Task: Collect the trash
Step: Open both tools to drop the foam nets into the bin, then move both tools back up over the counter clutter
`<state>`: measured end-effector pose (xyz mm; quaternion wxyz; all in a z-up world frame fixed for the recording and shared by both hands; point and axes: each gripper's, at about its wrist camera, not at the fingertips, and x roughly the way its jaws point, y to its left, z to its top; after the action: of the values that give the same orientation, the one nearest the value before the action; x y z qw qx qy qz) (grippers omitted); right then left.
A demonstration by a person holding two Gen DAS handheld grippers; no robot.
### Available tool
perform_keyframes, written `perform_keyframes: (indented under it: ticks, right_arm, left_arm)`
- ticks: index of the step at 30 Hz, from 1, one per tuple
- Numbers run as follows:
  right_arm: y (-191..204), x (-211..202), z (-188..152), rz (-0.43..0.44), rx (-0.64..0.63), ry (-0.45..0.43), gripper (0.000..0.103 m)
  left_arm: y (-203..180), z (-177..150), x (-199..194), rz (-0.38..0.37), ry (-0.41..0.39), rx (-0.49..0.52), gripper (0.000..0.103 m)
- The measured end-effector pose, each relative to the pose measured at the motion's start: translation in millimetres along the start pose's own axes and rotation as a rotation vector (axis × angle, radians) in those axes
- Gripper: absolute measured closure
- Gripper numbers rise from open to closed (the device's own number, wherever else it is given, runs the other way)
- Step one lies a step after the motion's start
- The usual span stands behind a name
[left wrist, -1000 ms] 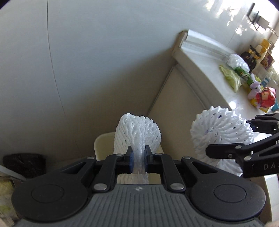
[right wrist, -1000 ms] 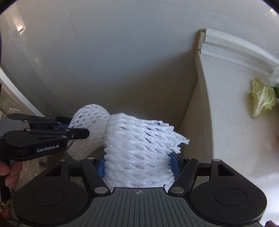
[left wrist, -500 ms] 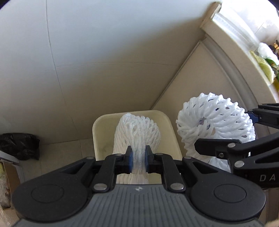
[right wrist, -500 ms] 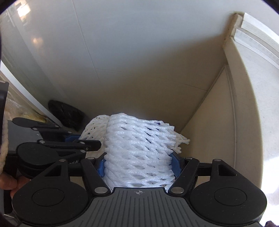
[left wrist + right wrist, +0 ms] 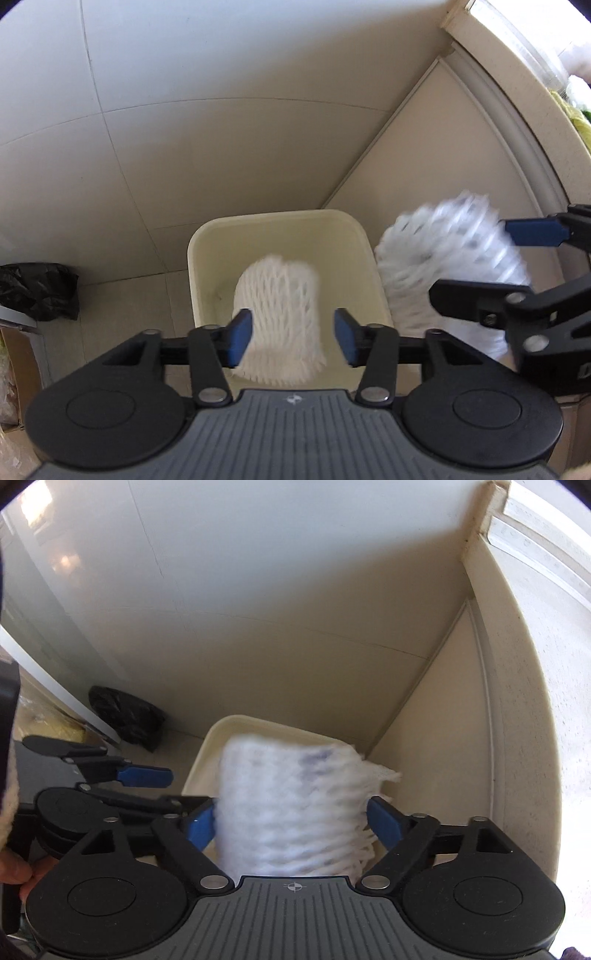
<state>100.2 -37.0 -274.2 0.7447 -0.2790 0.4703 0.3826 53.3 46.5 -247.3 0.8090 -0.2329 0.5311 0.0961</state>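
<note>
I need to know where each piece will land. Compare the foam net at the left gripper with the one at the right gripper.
The left gripper's foam net looks narrow and hangs over the cream bin's opening; the right gripper's foam net looks wider, over the bin's right rim in the left view. The left gripper shows a clear gap on one side; the right gripper stands wider. Both nets are white, blurred, and both jaws have just been opening.

Crumpled black plastic bag on the tiled floor, pale wall, cream cabinet side
</note>
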Motion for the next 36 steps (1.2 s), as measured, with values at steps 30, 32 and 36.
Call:
perform_keyframes:
  ticks: [30, 32, 36]
  right_arm:
    - [-8.3, -12.0, 2.3, 0.004, -0.038, -0.027, 0.009]
    - [-10.1, -19.3, 2.5, 0.022, -0.032, -0.041, 0.009]
    - [-11.0, -41.7, -1.1, 0.056, -0.010, -0.100, 0.009]
  left_arm:
    - [2.5, 3.3, -9.2, 0.005, -0.010, -0.032, 0.025]
    - [3.3, 1.8, -12.4, 0.005, -0.019, -0.039, 0.023]
    - [0.3, -0.1, -21.6, 0.026, -0.041, -0.032, 0.019]
